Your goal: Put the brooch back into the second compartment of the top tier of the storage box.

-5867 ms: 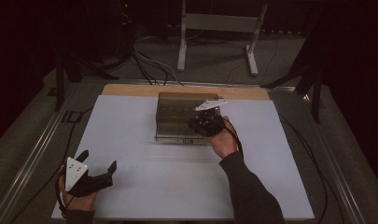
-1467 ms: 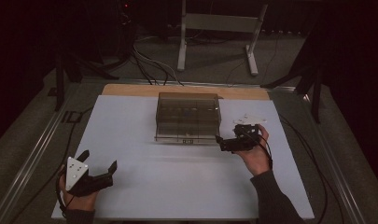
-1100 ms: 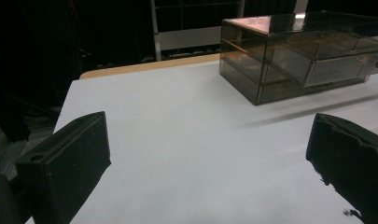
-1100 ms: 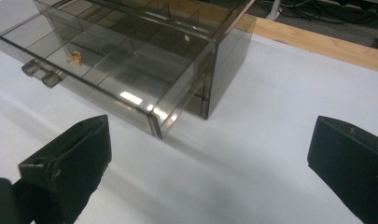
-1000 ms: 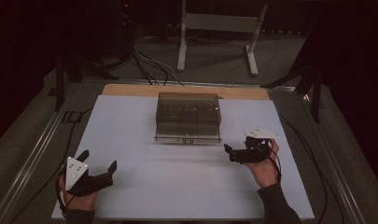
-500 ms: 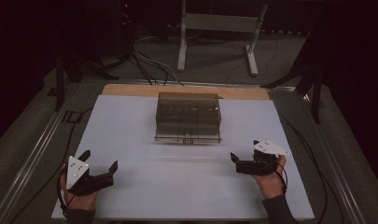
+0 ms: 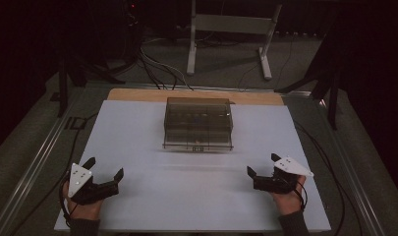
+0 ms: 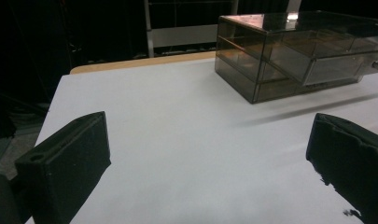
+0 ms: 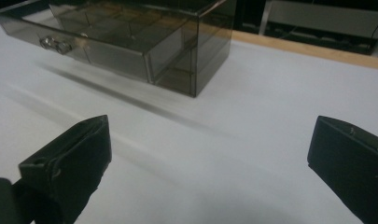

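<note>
So: left gripper [image 7: 104, 178] jaws apart, empty | right gripper [image 7: 262, 166] same, parked near table [image 7: 137, 128] edge, looks like a rest pose | smoked drawer box [image 7: 198, 123] mid-table, well apart, drawers look closed

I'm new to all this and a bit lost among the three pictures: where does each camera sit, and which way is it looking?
High view: above the person's side, looking forward and down on the table; shows both hands, left gripper and right gripper.
Left gripper view: rides the left gripper, looking along its open jaws toward the box.
Right gripper view: rides the right gripper, along its open jaws.
All three share the smoky clear drawer box and the white tabletop.
</note>
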A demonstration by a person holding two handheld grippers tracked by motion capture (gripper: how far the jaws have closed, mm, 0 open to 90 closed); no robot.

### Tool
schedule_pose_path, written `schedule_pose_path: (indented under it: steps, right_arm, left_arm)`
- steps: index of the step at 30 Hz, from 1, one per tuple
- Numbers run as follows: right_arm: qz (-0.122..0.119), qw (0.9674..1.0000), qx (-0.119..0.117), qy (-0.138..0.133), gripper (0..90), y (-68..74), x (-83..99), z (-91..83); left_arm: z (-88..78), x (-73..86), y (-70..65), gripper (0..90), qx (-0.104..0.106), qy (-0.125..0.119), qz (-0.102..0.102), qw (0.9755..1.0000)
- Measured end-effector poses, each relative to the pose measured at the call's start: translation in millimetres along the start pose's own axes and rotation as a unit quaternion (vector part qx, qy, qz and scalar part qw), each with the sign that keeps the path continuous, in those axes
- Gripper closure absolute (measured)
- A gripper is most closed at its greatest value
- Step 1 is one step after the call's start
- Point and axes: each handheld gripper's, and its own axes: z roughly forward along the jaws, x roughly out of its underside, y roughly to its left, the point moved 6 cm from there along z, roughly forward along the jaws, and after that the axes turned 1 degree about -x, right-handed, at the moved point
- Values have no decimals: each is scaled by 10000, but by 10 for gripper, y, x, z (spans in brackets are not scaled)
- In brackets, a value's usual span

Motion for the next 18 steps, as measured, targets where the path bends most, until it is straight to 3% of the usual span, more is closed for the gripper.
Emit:
schedule_pose_path:
  steps: [2, 11, 18]
  right_arm:
    - [40, 9998, 36, -165, 2, 7, 37, -32]
    - [107, 9992, 47, -376, 2, -26, 133, -171]
    - [136, 9994, 47, -322, 2, -55, 160, -157]
  left_arm:
    - [18, 4, 4, 4, 32, 5, -26, 10000]
    - [47, 0, -16, 4, 200, 10, -20, 9998]
    - [55, 12, -40, 4, 216, 45, -38, 9997]
